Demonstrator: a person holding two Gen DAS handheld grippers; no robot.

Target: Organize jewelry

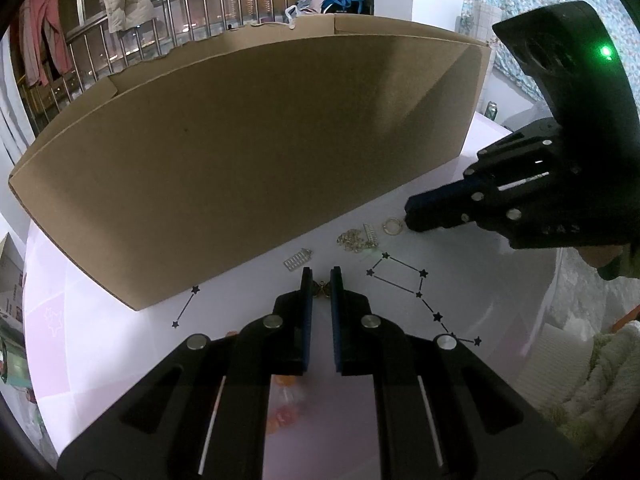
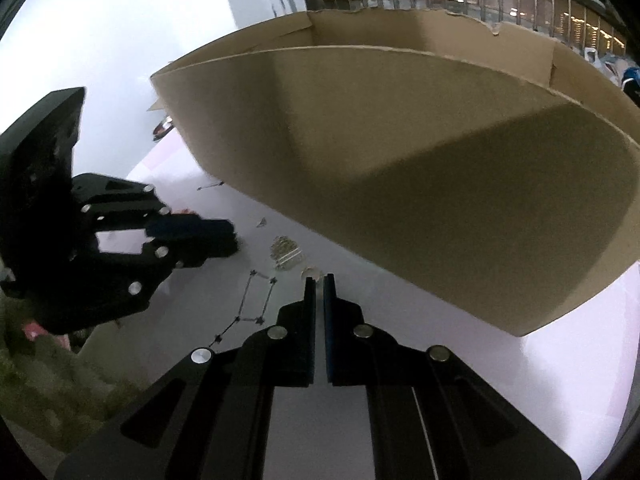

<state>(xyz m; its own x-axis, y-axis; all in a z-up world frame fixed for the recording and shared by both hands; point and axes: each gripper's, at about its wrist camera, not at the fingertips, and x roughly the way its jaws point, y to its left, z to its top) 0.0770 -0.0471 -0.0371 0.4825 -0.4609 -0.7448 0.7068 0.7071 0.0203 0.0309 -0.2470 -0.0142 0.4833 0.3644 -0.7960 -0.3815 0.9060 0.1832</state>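
The left gripper (image 1: 321, 278) is clamped on a small gold butterfly-shaped charm (image 1: 321, 288), pinched between its blue-padded fingertips (image 1: 307, 280). The right gripper (image 2: 319, 283) has its fingers drawn almost together on the rim of a thin gold wire ring (image 1: 392, 225) lying on the white tabletop (image 1: 240, 312). Both pieces look light, stiff and slippery, so an edge pinch seems best; a silver chain heap (image 1: 356, 239) lies just left of the right fingers.

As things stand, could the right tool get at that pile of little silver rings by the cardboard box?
Probably yes. The right tool sits just beside the pile of silver rings, with only bare tabletop and one loose ring between them. But its jaws are shut, seemingly on that ring, so it would have to open first.
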